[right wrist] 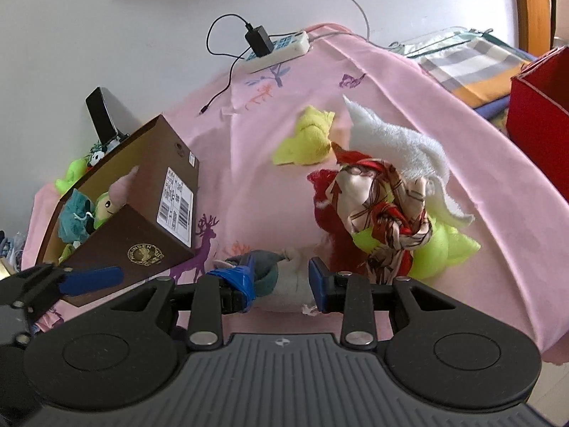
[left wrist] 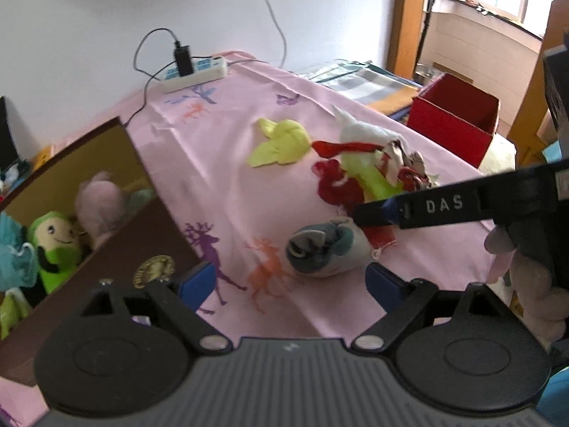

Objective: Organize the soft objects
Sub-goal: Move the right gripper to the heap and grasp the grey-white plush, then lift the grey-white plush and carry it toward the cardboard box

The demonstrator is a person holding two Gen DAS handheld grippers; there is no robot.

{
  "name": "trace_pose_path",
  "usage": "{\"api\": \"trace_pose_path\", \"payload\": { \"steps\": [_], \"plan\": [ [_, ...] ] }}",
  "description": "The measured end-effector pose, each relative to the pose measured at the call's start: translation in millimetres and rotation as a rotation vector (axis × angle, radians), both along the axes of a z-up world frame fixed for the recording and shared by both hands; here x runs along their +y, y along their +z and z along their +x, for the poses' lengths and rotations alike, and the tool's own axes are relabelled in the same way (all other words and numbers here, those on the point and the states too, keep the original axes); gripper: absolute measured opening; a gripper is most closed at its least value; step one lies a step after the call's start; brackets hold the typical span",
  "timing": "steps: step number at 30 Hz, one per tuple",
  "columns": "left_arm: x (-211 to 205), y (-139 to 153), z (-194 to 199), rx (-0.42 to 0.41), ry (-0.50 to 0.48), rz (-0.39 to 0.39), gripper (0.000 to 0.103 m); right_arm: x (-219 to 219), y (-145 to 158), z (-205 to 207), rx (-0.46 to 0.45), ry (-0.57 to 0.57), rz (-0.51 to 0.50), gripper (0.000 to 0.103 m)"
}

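- Item — grey-and-white sock bundle (left wrist: pixel 322 251): a rolled soft object lying on the pink cloth (left wrist: pixel 231 163), at the near edge of the loose pile, just beside the red fabric (left wrist: pixel 329 185). Its long axis runs roughly crosswise to both grippers' fingers.
- Right gripper (right wrist: pixel 281 284): jaws moderately apart, straddling the bundle (right wrist: pixel 284 277); the left finger looks to touch its teal-grey end, while a firm press from both pads cannot be confirmed. Nothing lifted.
- Left gripper (left wrist: pixel 291 281): jaws wide apart, holding nothing; the bundle lies straight ahead between the finger lines, just beyond the tips.
- Key relation — the right gripper is the nearer of the two and already brackets the bundle across its short dimension; closing there looks the likely next step, with the left positioned as a second approach.
- Destination, judged: the brown box (right wrist: pixel 142 235) to the left, open and already holding plush toys (right wrist: pixel 103 206), near the bundle.
- Remaining stock: yellow-green knotted cloth (right wrist: pixel 306 138), white fleece (right wrist: pixel 394 142), patterned scarf (right wrist: pixel 384 213) — all farther off.
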State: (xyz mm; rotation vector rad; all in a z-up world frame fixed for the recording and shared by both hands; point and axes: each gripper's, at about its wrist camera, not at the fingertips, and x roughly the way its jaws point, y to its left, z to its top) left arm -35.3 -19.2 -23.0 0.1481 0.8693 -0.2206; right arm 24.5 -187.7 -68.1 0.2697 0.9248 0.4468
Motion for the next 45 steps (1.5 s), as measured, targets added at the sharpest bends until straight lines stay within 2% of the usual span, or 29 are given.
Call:
{"api": "trace_pose_path", "payload": {
  "steps": [10, 14, 17, 19, 21, 24, 27, 33, 37, 45],
  "plan": [
    [-17, -33, 16, 0.048, -0.107, -0.062, 0.093, 2, -16, 17, 0.061, 0.001, 0.016, 0.017],
    [-22, -46, 26, 0.060, -0.104, -0.040, 0.094, 5, -27, 26, 0.110, 0.009, 0.020, 0.018],
    [-25, -54, 33, 0.061, -0.094, -0.023, 0.094, 8, -30, 26, 0.104, 0.015, 0.024, 0.021],
    [-26, -58, 36, 0.058, -0.095, -0.012, 0.090, 11, -30, 27, 0.102, 0.024, 0.019, 0.021],
    [-29, -63, 37, 0.062, -0.103, -0.003, 0.075, 13, -29, 28, 0.098, 0.031, 0.013, 0.021],
    [-28, -66, 40, 0.059, -0.101, 0.006, 0.070, 11, -32, 33, 0.111, 0.019, 0.032, 0.022],
    [-25, -67, 44, 0.059, -0.089, -0.001, 0.062, 8, -36, 37, 0.139, -0.005, 0.068, 0.023],
    [-23, -65, 45, 0.053, -0.102, -0.005, 0.056, 10, -33, 37, 0.132, 0.009, 0.054, 0.021],
    [-18, -58, 42, 0.045, -0.097, -0.015, 0.055, 14, -28, 33, 0.114, 0.023, 0.056, 0.019],
    [6, -28, 20, -0.031, -0.056, -0.018, 0.053, 30, -6, 27, 0.064, 0.078, 0.107, 0.019]
  ]
}}
